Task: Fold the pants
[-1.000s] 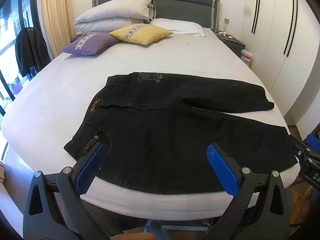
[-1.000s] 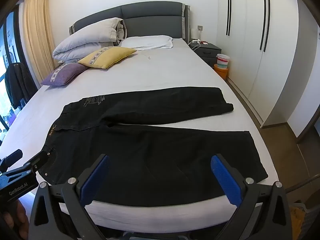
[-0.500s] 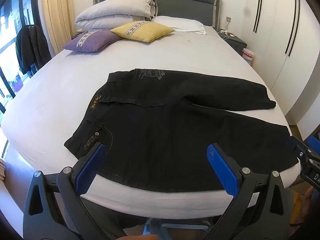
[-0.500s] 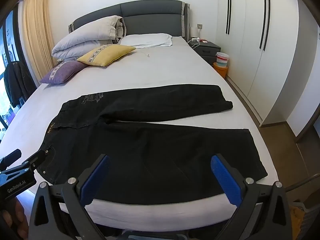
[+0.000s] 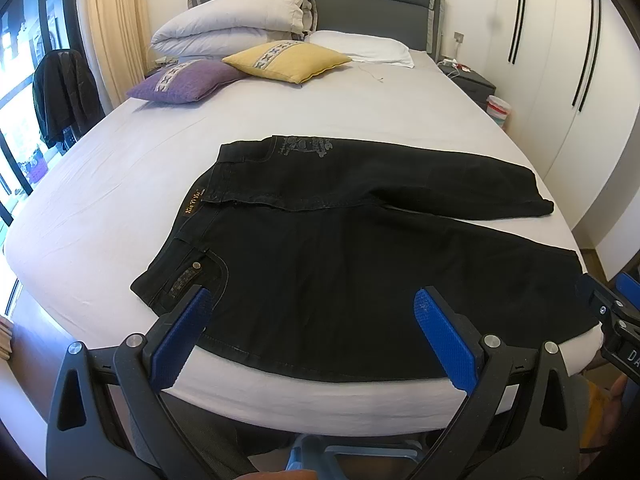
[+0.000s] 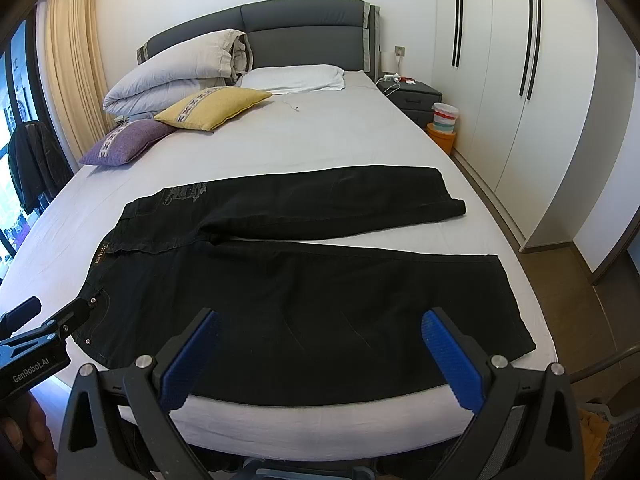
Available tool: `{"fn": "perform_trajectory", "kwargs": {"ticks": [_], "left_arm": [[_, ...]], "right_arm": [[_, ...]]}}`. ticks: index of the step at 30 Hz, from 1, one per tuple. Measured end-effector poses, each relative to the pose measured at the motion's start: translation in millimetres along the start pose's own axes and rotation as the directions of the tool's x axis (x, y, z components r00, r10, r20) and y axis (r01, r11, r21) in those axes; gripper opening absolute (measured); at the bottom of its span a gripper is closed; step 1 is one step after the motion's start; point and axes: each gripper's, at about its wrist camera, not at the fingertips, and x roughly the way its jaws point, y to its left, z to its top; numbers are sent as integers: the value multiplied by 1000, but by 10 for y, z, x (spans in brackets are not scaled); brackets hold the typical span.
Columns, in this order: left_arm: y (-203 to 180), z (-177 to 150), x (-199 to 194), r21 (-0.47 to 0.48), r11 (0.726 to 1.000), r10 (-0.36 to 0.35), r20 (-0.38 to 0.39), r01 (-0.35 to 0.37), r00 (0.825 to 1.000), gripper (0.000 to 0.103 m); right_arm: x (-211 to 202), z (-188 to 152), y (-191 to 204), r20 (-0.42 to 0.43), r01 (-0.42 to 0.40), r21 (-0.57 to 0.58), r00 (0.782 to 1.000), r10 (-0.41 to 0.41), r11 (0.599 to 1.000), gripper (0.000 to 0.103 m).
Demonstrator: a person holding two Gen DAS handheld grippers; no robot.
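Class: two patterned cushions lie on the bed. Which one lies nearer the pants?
The purple cushion; the yellow cushion sits farther back, toward the headboard, from the pants.

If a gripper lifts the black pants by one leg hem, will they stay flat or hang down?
The pants are probably floppy: they lie flat, following the bed. Likely heavy, since the fabric looks like thick denim. Unheld parts would drag.
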Motion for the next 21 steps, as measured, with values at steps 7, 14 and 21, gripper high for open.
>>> {"fn": "perform_trajectory", "kwargs": {"ticks": [7,14,21], "left_arm": [[28,-22,11,-1,1000,2,-4,-2,1000,103],[33,-28,14,0,1000,4,-4,-4,1000,103],[30,-25,5,-1,1000,3,-7,-3,1000,103]], "right_arm": [[1,5,-12,-2,0,-1,1000,0,1000,103],[1,7,-14,-2,1,-2,1000,-1,1000,103],[3,-5,-14,-4,1,-2,1000,-1,1000,103]]}}
